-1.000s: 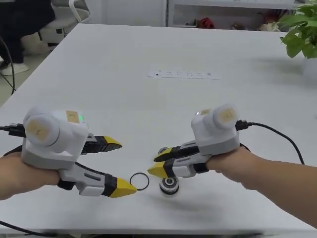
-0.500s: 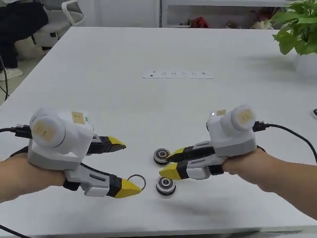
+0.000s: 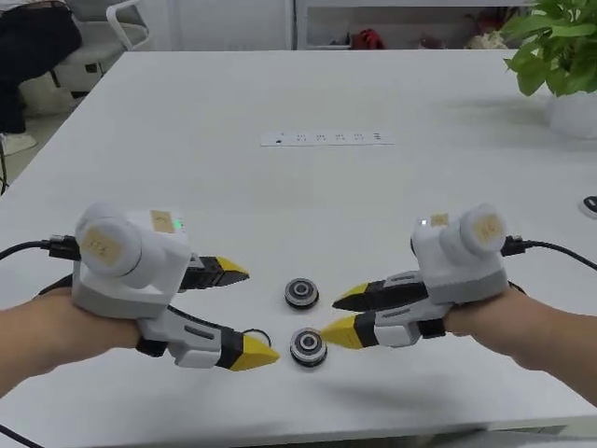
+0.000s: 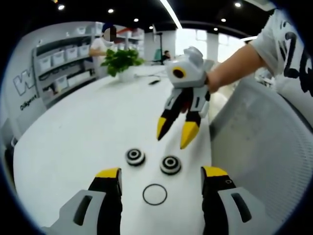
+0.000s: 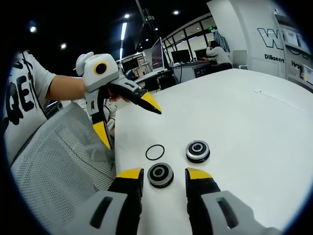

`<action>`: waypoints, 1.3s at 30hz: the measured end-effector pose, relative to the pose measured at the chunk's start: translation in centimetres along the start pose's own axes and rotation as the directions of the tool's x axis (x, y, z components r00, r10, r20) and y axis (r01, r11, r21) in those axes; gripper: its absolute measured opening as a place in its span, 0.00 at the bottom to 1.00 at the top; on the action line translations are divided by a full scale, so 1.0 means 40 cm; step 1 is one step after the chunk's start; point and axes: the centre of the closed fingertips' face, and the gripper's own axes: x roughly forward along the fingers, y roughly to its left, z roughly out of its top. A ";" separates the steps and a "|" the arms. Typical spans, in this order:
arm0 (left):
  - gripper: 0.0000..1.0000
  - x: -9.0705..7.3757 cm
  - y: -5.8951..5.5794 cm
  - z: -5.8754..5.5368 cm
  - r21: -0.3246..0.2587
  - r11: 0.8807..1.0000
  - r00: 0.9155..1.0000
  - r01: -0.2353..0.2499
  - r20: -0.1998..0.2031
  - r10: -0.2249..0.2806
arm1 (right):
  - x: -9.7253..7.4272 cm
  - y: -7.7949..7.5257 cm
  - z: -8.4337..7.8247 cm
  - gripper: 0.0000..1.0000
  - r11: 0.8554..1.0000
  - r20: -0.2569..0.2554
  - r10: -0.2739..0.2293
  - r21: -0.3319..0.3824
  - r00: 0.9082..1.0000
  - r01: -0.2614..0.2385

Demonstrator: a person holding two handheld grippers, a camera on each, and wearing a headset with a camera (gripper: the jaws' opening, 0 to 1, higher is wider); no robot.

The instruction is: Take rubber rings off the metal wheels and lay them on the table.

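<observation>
Two metal wheels with dark rims lie flat on the white table (image 3: 308, 205): the far wheel (image 3: 301, 293) (image 4: 135, 156) (image 5: 197, 151) and the near wheel (image 3: 308, 345) (image 4: 170, 165) (image 5: 160, 175). A loose black rubber ring (image 3: 265, 335) (image 4: 143, 194) (image 5: 146, 152) lies left of the near wheel, partly hidden by the lower jaw of my left gripper (image 3: 248, 313) (image 4: 161, 172) (image 5: 129, 125). That gripper is open, with the ring between its jaws and untouched. My right gripper (image 3: 335, 315) (image 5: 164, 172) (image 4: 173, 138) is open too, its tips just right of the wheels and holding nothing.
A white power strip (image 3: 320, 138) lies mid-table beyond the wheels. A potted plant (image 3: 550, 51) stands at the back right, a small dark object (image 3: 590, 203) at the right edge. Office chairs (image 3: 121, 23) stand past the far left corner. The table's front edge runs just below the grippers.
My right gripper has drawn back to the right, off the wheels, leaving both in plain sight. My left gripper has edged right over the loose ring. The head camera has shifted too.
</observation>
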 end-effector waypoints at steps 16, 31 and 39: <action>0.64 0.058 -0.019 -0.012 -0.008 0.999 0.999 0.037 -0.020 -0.037 | 0.022 0.018 -0.077 0.31 0.999 -0.071 0.014 -0.040 0.997 -0.017; 0.57 0.106 -0.034 -0.031 -0.008 0.997 0.996 0.078 -0.051 -0.078 | 0.041 0.012 -0.086 0.26 0.999 -0.075 0.019 -0.048 0.997 -0.023; 0.50 0.124 -0.043 -0.031 -0.022 0.996 0.994 0.092 -0.052 -0.093 | 0.051 0.012 -0.084 0.23 0.997 -0.079 0.023 -0.069 0.997 -0.028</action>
